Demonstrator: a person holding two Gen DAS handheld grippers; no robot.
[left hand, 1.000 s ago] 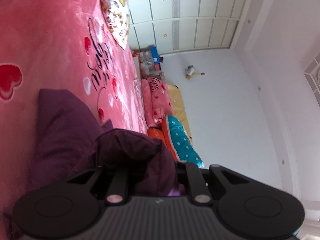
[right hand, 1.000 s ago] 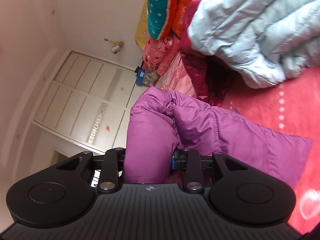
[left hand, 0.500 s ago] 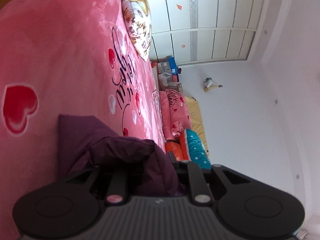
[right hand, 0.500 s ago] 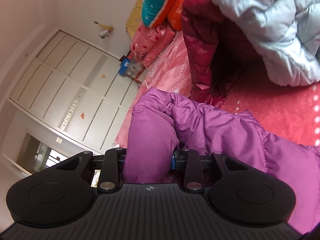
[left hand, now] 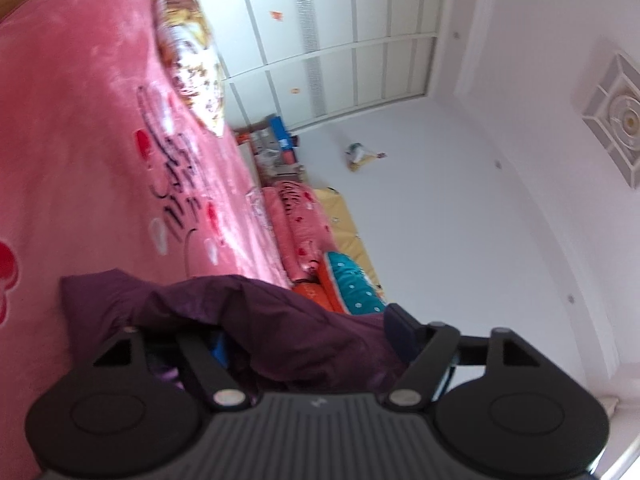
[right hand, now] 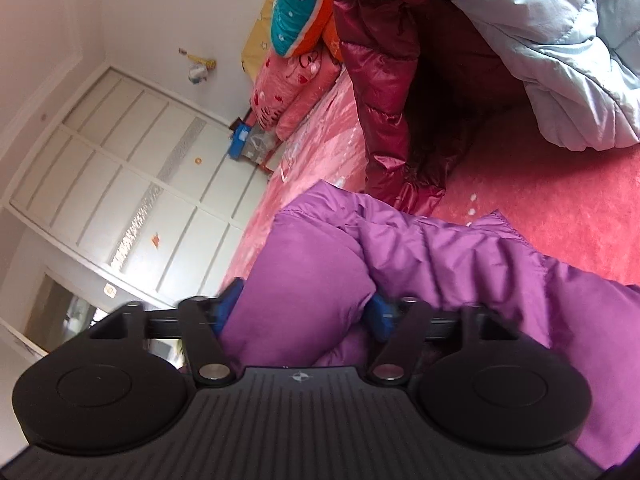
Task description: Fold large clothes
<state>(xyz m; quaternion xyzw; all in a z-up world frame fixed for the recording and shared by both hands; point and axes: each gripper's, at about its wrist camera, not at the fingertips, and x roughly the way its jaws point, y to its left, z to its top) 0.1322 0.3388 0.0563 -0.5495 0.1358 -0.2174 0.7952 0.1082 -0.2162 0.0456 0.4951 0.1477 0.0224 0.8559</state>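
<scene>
On the pink bed [left hand: 80, 120], both grippers' jaws are opening around the purple jacket [right hand: 420, 256]; the released fold could spring apart.

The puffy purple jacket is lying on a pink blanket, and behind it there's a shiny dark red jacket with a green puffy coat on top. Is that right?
Not quite. In the right wrist view the puffy coat on top is pale blue-grey, not green. The rest holds: the puffy purple jacket lies on the pink blanket, and the shiny dark red jacket sits behind it.
</scene>
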